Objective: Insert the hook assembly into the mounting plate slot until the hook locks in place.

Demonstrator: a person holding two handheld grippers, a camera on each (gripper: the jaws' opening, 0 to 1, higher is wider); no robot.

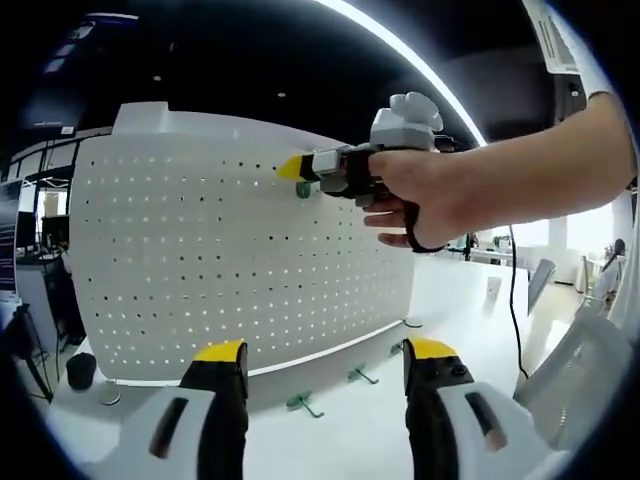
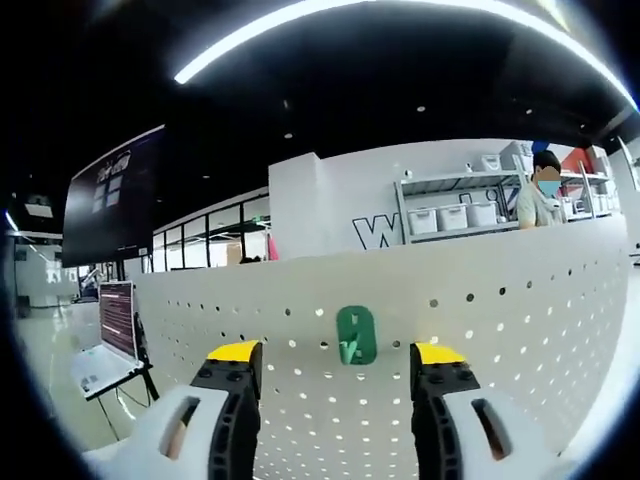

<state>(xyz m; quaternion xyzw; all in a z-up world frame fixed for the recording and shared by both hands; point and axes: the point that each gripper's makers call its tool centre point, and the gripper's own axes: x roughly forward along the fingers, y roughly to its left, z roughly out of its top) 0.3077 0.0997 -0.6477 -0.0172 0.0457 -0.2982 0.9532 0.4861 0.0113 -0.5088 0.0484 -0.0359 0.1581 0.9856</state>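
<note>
Right gripper [image 2: 335, 365], own view: jaws spread, nothing pinched; the green hook [image 2: 356, 335] sits between the yellow tips and just beyond them, already on the face of the white pegboard [image 2: 520, 300], near its top edge. The left gripper view shows the right gripper [image 1: 300, 168] held in a hand [image 1: 420, 195], tip right at the hook [image 1: 303, 188], high and right of centre on the pegboard [image 1: 180, 250]; can't tell from there if they touch. Left gripper [image 1: 325, 355]: jaws spread, empty, hanging low in front of the board and well apart from the hook. Handling, my guess: the hook is a small moulded plastic part, light, stiff and smooth, so it can twist or slip under a side pinch; best grip is across the flat body with both pads, then push square into the holes. Whether it is locked I can't tell; it looks seated but not confirmed. The board is a thin upright panel and may rock under a push, so the free left gripper could brace it. Spare green hooks [image 1: 303, 404] lie on the white table [image 1: 470, 300] at the board's foot, clear of the work. Open room near and right; the board's top edge is close above the hook, and a laptop [image 2: 105, 345] stands far left.
</note>
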